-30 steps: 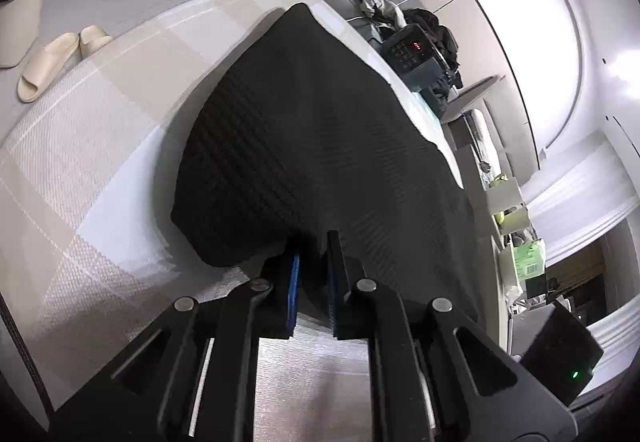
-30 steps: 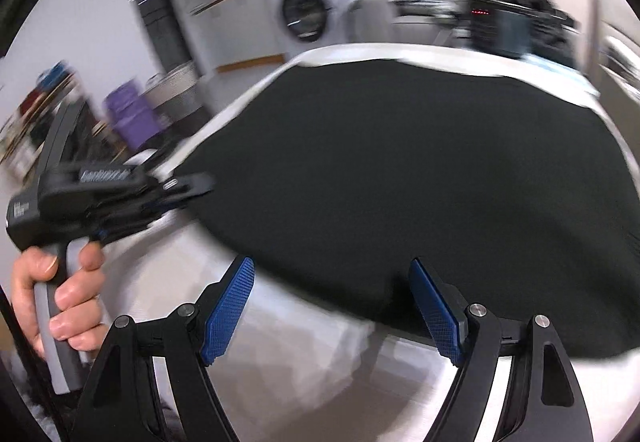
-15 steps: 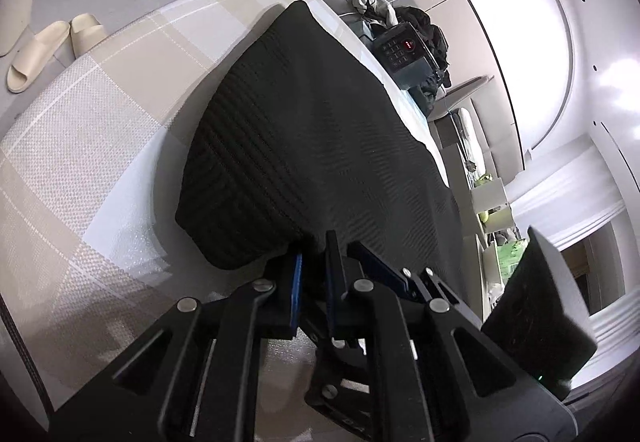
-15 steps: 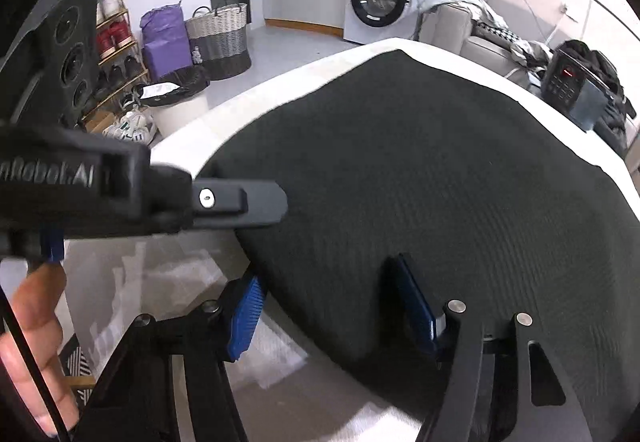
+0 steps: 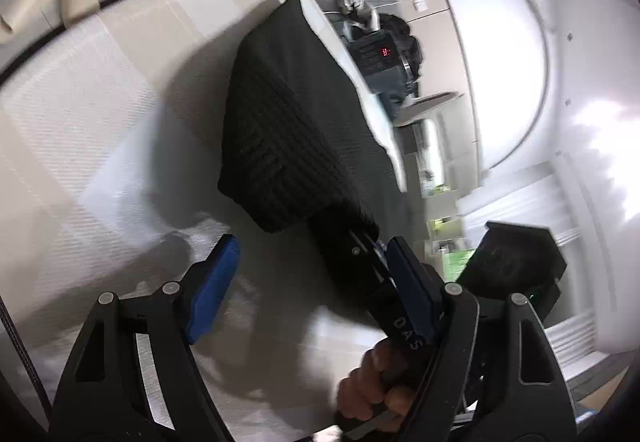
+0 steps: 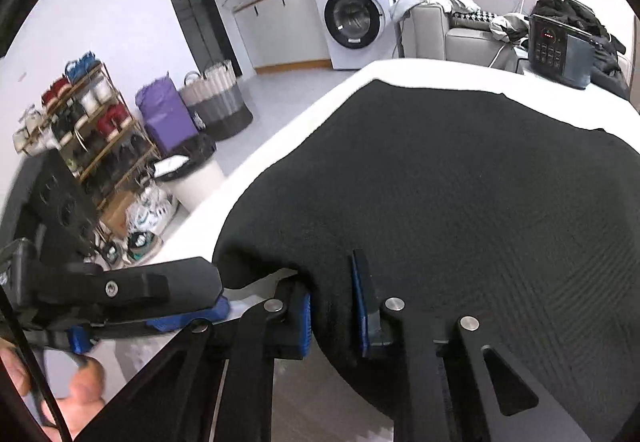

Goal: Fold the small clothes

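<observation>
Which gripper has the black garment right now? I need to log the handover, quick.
Left gripper: fingers just opened, nothing between them.
Right gripper: fingers just closed, pinching the near edge of the black garment.

Black left gripper (image 5: pixel 312 282) frame, blue pads, silver screws.

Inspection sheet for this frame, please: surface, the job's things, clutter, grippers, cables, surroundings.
Surface: checked cloth over the table, bare around the garment.
Job's things: one black knit garment, spread out, its near edge bunched.
Clutter: black appliance with a red display at the far end.
Grippers: left gripper open, jaws just opened, nothing between them; right gripper just closed, pinching the garment's near edge.
Cables: black cable beside the left gripper.
Surroundings: washing machine, sofa, shoe rack, baskets.
</observation>
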`<state>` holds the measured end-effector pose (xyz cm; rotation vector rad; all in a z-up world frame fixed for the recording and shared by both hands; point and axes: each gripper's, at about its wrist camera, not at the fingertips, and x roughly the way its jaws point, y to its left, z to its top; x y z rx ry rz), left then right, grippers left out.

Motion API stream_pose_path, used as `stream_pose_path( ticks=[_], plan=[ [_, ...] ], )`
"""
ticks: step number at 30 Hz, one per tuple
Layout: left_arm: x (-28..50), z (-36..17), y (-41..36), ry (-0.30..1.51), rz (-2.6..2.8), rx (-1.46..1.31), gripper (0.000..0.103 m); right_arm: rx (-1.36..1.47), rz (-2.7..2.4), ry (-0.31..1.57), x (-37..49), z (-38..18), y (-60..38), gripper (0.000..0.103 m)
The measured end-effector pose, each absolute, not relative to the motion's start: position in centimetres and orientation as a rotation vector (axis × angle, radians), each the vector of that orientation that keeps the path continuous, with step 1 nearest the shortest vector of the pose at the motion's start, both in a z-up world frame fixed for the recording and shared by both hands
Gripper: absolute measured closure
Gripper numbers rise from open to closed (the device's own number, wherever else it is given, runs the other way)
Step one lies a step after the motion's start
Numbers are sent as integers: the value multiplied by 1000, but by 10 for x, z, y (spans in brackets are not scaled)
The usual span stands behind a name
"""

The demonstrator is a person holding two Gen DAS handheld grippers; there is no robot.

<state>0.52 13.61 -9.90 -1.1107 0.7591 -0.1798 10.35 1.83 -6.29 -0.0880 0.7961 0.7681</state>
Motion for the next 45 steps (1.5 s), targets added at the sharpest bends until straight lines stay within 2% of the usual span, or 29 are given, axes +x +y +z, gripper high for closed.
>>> stream_pose_path(
  ticks=[8,9,10,11,12,13,16,18,19,20,22,23,28,31,35,39,42,45],
  plan=[
    [29,-114,157,706,-129,-1261,27,-101,769,772,91,-59,19,86],
    [34,-115,160,704,-110,-1266,35,-106,768,775,89,-62,20,86],
    [38,-117,163,709,-91,-1272,49,-108,768,780,88,-65,22,86],
    [43,-118,165,719,-65,-1280,58,-105,769,786,86,-67,21,86],
    [48,-119,167,731,-46,-1275,74,-100,770,792,86,-70,21,86],
    [52,-118,167,741,-33,-1253,85,-94,772,798,86,-72,20,86],
    [66,-105,163,743,-10,-1173,94,-96,792,822,86,-78,20,86],
    [73,-86,154,722,-10,-1082,96,-116,806,836,84,-78,19,77],
    [76,-76,151,713,-15,-1045,96,-108,822,842,83,-76,15,72],
    [81,-62,143,693,-28,-988,96,-90,840,843,81,-72,8,59],
    [83,-39,133,668,-50,-913,97,-59,847,822,76,-66,-8,46],
    [90,-22,123,650,-78,-861,97,-48,842,807,73,-61,-20,44],
    [136,41,53,630,-229,-652,98,-32,720,763,67,-45,-88,39],
    [170,59,-22,665,-345,-515,98,6,599,752,72,-42,-136,38],
    [210,36,-127,822,-508,-395,98,101,428,765,84,-44,-209,38],
    [219,-13,-177,997,-552,-397,97,145,281,778,87,-49,-268,38],
    [205,-39,-196,1076,-585,-354,84,178,239,788,86,-55,-295,37],
    [183,-37,-193,1049,-626,-314,68,222,219,790,89,-59,-310,37]
  ],
)
